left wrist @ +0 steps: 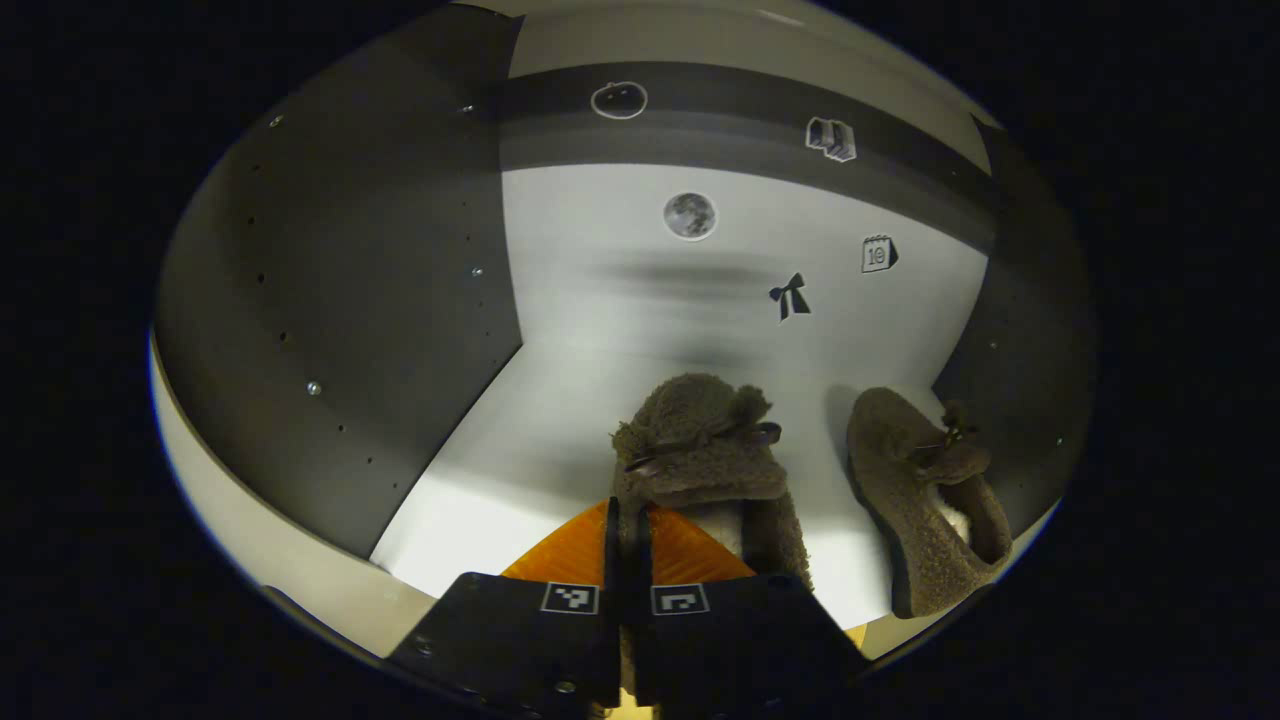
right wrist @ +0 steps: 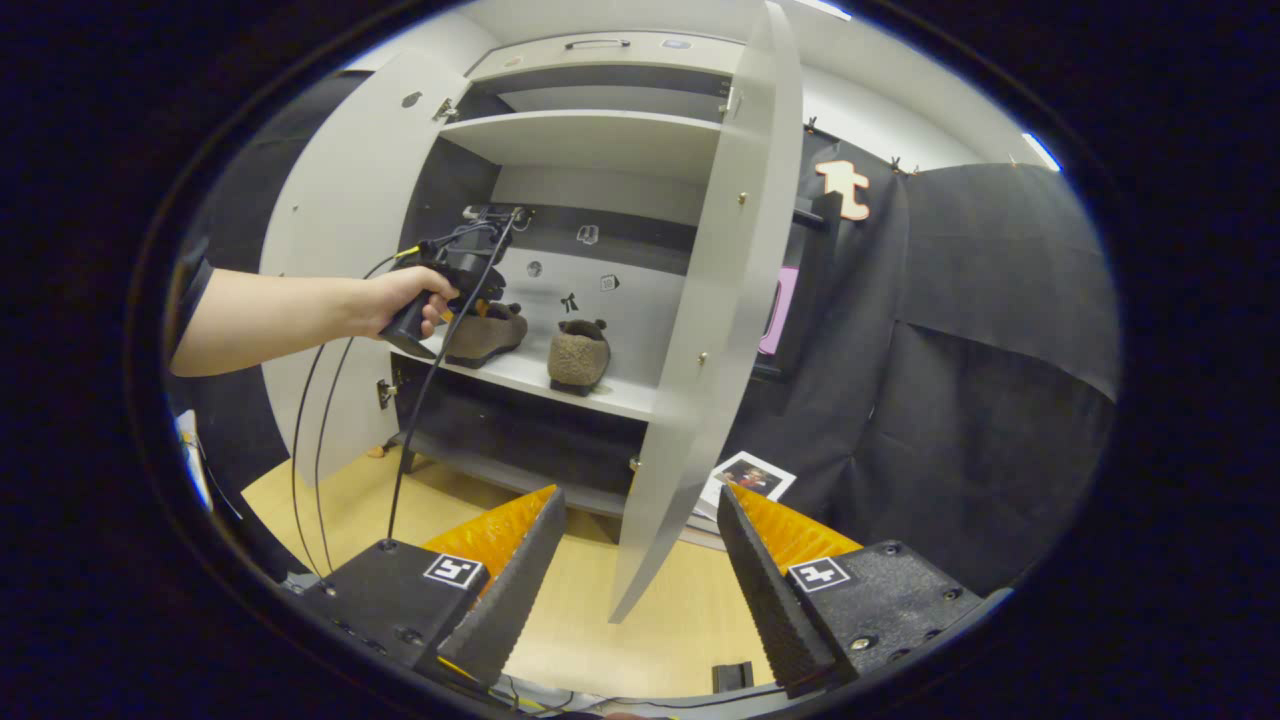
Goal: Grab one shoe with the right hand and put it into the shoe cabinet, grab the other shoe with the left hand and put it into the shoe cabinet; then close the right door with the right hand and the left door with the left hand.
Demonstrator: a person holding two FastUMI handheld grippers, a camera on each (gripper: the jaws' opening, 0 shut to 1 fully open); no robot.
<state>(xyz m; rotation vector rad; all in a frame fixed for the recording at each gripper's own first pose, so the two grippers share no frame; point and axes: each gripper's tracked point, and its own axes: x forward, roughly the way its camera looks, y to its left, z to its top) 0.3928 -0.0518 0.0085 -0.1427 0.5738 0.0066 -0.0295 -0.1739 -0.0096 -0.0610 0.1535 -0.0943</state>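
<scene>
My left gripper [left wrist: 628, 560] pinches the fuzzy slipper's [left wrist: 705, 455] soft heel collar on the cabinet shelf [left wrist: 520, 440]; its mate [left wrist: 925, 490] sits at three o'clock. Light, floppy. My right gripper [right wrist: 635, 560] gapes empty.

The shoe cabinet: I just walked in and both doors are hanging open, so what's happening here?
A person is putting fuzzy brown slippers into the white shoe cabinet. The left claw is shut on one slipper at the middle shelf; the hand holding it reaches inside. The other slipper already rests beside it. The right claw is open and empty, facing the open right door.
</scene>
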